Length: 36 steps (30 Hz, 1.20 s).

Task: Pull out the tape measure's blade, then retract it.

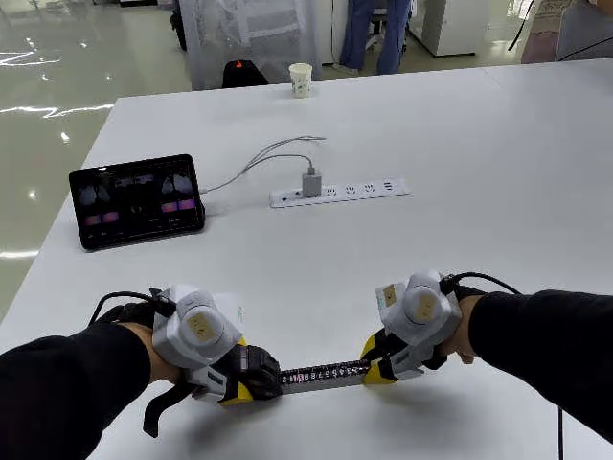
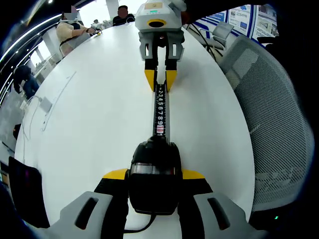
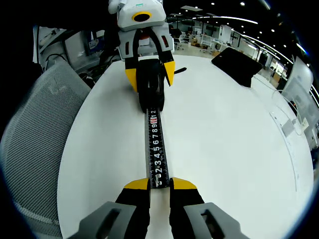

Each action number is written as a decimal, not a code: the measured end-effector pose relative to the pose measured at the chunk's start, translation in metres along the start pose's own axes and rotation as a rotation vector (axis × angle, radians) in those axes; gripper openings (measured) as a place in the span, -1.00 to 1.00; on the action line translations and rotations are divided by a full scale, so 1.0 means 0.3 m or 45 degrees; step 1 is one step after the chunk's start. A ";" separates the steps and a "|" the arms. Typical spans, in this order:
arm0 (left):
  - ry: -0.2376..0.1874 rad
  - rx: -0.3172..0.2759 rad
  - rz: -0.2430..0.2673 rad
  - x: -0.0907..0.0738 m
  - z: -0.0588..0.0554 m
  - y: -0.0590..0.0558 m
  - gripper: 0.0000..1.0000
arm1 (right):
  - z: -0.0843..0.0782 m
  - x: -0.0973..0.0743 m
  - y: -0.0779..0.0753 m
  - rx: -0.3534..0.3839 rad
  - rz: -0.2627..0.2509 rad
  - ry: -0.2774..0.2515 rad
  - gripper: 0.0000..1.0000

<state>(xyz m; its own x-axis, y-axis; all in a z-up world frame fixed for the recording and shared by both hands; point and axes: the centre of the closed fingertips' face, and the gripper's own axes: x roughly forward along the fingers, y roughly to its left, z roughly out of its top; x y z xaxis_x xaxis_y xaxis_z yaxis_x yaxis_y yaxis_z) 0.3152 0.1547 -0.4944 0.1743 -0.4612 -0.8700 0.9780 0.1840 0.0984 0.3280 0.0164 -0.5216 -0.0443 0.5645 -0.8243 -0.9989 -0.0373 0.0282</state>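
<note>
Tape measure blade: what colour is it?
The blade is black with white numbers, one red mark; clearest in right gripper view.

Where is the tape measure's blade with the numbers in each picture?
Head view: the blade lies low in the middle, between the left gripper and the right gripper.
Left gripper view: the blade runs up the middle from the black case to the right gripper.
Right gripper view: the blade runs up from the fingers at the bottom to the case.
Shared landmark: the black case at the blade's end.

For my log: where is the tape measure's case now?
Head view, lower left: the case is clamped in the left gripper, its blade reaching the right gripper.
</note>
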 end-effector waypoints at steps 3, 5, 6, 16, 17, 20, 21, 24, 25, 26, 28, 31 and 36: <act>0.001 -0.001 -0.001 0.001 -0.001 0.000 -0.36 | -0.004 -0.002 -0.003 -0.002 0.000 0.001 -0.78; 0.001 -0.002 -0.001 0.001 -0.001 0.001 -0.36 | -0.007 -0.002 -0.005 -0.002 -0.003 0.000 -0.78; 0.001 -0.002 0.000 0.001 -0.001 0.001 -0.36 | -0.010 -0.004 -0.004 -0.001 -0.004 -0.001 -0.78; 0.000 0.000 0.002 0.002 -0.002 0.001 -0.36 | -0.026 -0.017 -0.001 0.006 -0.008 0.002 -0.78; 0.000 -0.001 0.002 0.002 -0.002 0.001 -0.36 | -0.025 -0.017 -0.003 0.007 -0.008 0.002 -0.78; 0.000 0.002 0.002 0.002 -0.001 0.001 -0.36 | -0.036 -0.025 -0.001 0.008 -0.010 0.001 -0.78; 0.001 0.001 0.001 0.002 -0.002 0.001 -0.36 | -0.037 -0.025 -0.002 0.011 -0.010 0.001 -0.78; 0.000 0.000 0.001 0.002 -0.003 0.000 -0.36 | -0.048 -0.031 0.001 0.014 -0.012 0.000 -0.78; 0.000 0.001 0.001 0.002 -0.003 0.001 -0.36 | -0.049 -0.032 0.001 0.016 -0.012 0.000 -0.78; 0.000 0.001 0.001 0.003 -0.003 0.001 -0.36 | -0.053 -0.035 0.003 0.017 -0.013 0.000 -0.78; 0.000 0.002 0.002 0.003 -0.002 0.001 -0.36 | -0.057 -0.037 0.001 0.016 -0.014 0.002 -0.78; -0.001 0.002 0.003 0.002 -0.002 0.001 -0.36 | -0.061 -0.040 0.000 0.016 -0.015 0.004 -0.78; -0.003 0.004 0.003 0.000 0.001 -0.001 -0.36 | -0.072 -0.046 0.002 0.016 -0.016 0.007 -0.78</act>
<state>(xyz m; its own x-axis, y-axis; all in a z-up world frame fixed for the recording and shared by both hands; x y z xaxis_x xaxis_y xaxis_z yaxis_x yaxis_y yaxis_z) 0.3151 0.1543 -0.4944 0.1771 -0.4626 -0.8687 0.9779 0.1824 0.1022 0.3282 -0.0093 -0.5223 -0.0320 0.5601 -0.8278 -0.9995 -0.0197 0.0252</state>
